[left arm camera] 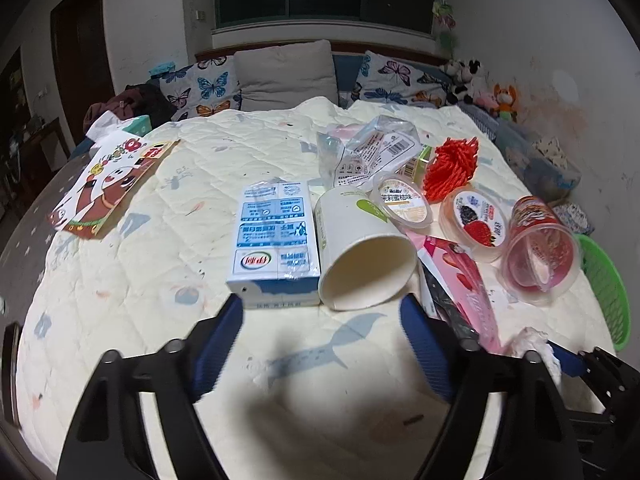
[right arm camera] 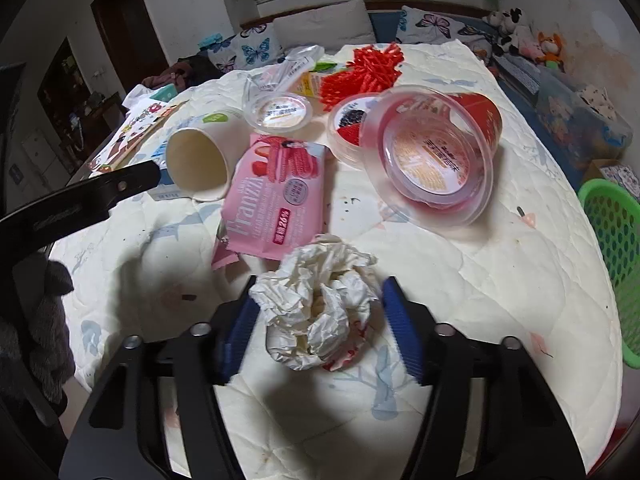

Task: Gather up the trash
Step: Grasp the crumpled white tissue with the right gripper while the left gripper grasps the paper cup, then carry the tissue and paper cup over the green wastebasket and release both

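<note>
The right gripper straddles the tissue wad on the quilt, jaws apart, barely touching; light, soft, compressible, so pinch its middle.

One milk carton; one paper cup; three plastic tubs; one pink wrapper; one crumpled tissue; one green basket.

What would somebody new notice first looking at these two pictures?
Probably the crumpled white tissue sitting between the right tongs, which flank it. Next, the paper cup lying on its side beside the blue milk carton, just ahead of the open left tongs. A green basket waits at the bed's right edge.
</note>
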